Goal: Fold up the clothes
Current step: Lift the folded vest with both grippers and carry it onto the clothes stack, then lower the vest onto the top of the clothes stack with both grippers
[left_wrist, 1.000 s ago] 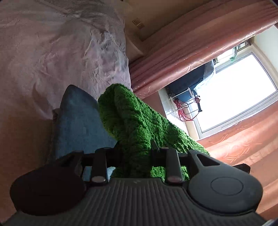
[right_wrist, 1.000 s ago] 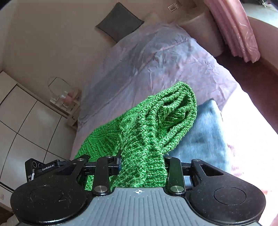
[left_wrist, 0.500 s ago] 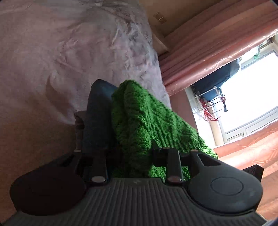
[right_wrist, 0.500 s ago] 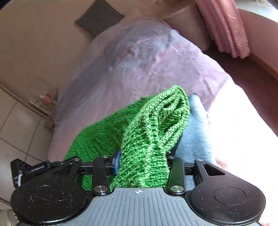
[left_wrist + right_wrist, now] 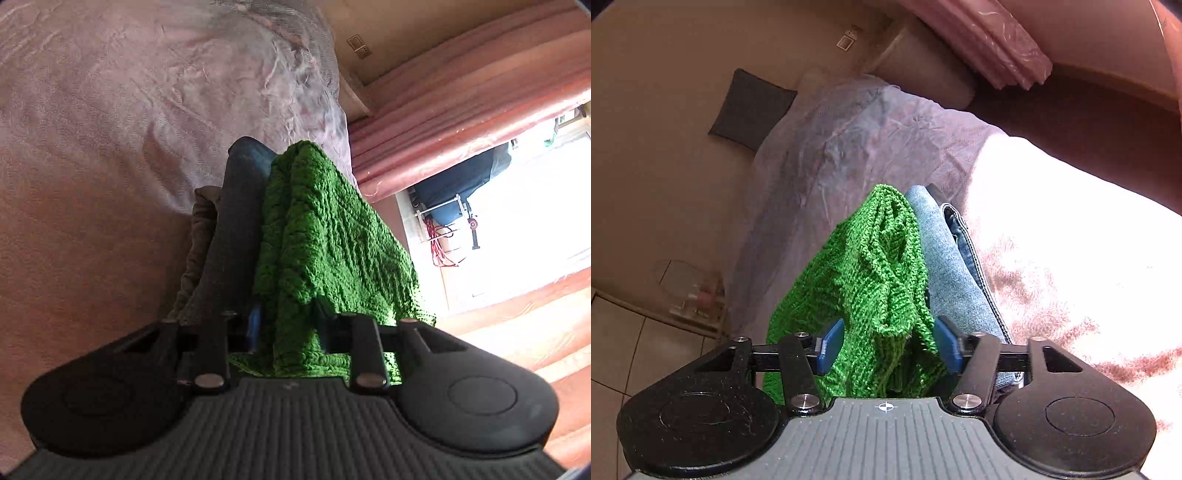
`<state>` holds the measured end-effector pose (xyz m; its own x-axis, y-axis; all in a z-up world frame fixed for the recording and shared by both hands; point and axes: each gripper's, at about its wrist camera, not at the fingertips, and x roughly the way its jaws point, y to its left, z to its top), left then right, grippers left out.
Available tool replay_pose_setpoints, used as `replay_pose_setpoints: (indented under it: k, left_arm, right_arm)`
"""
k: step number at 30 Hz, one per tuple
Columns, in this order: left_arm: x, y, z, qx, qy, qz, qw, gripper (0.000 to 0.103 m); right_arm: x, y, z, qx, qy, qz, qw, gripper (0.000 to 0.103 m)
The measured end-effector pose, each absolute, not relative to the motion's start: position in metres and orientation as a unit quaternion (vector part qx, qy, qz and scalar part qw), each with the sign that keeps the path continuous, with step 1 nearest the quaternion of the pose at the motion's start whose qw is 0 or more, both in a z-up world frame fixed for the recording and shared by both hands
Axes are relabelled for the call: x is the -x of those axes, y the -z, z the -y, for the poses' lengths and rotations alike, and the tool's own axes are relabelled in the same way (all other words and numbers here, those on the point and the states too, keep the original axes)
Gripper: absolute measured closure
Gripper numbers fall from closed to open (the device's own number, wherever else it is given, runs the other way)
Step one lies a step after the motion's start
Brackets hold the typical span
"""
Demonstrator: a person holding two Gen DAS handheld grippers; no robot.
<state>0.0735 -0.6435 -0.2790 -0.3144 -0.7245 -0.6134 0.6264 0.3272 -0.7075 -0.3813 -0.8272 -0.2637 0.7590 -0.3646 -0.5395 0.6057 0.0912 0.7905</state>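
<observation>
Bed (image 5: 110, 129) w/ a wrinkled, pale pink-lilac cover fills most of both views; fabric looks thin & creased, sunlit patch on the near side in the right wrist view is blown out white. Room: beige wall w/ a small wall plate (image 5: 846, 40), dark grey square cushion (image 5: 746, 107) leaning at the head of the bed, pink pleated curtains (image 5: 461, 110) beside a bright window (image 5: 535, 221), where a metal rack (image 5: 443, 229) w/ red cords & a dark blue cloth over it stands. White tiled/panelled surface & a small shelf w/ glassware (image 5: 694, 291) sit low left in the right wrist view. Green knit sweater (image 5: 871, 273), chunky ribbed yarn, is bunched & draped in a ridge on top of folded blue jeans (image 5: 945, 273) (denim, stitched seam visible), which lie on the bed; a grey-beige garment (image 5: 201, 236) lies under the jeans. Left gripper (image 5: 284, 325): black plastic, ribbed grey body, jaws closed in on a thick fold of the sweater. Right gripper (image 5: 886, 343): blue pads (image 5: 831, 343) stand apart, sweater lying loose betw. them, the left pad clear of the knit; contact at the right pad can't be told. No readable writing; only a small crosshair mark on the right gripper body.
</observation>
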Motion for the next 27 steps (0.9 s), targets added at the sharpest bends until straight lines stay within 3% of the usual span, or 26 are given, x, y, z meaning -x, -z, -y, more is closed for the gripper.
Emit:
replay_pose_setpoints:
  k: [4,13,15,16,17,22,27]
  left_arm:
    - [-0.066,0.274,0.635,0.022,0.589,-0.534,0.607,0.091]
    - [-0.058,0.284,0.632,-0.007,0.571,-0.521,0.634,0.087]
    - [-0.056,0.278,0.632,-0.013,0.565,-0.524,0.637,0.085]
    - [-0.056,0.272,0.632,-0.020,0.566,-0.522,0.638,0.083]
    - [-0.056,0.266,0.631,-0.026,0.567,-0.520,0.639,0.082]
    - [-0.063,0.232,0.641,-0.030,0.566,-0.487,0.665,0.087]
    - [-0.060,0.207,0.700,-0.056,0.589,-0.427,0.684,0.087]
  right_arm:
    - [0.380,0.256,0.810,-0.561,0.357,-0.093,0.741,0.097]
    - [0.349,0.267,0.794,-0.464,0.431,-0.180,0.752,0.097]
    - [0.344,0.255,0.787,-0.442,0.439,-0.203,0.755,0.088]
    - [0.341,0.248,0.784,-0.425,0.448,-0.211,0.757,0.064]
    - [0.340,0.240,0.781,-0.403,0.464,-0.213,0.760,0.052]
    - [0.334,0.206,0.784,-0.330,0.523,-0.184,0.764,0.052]
    - [0.287,0.189,0.813,-0.281,0.507,-0.181,0.794,0.054]
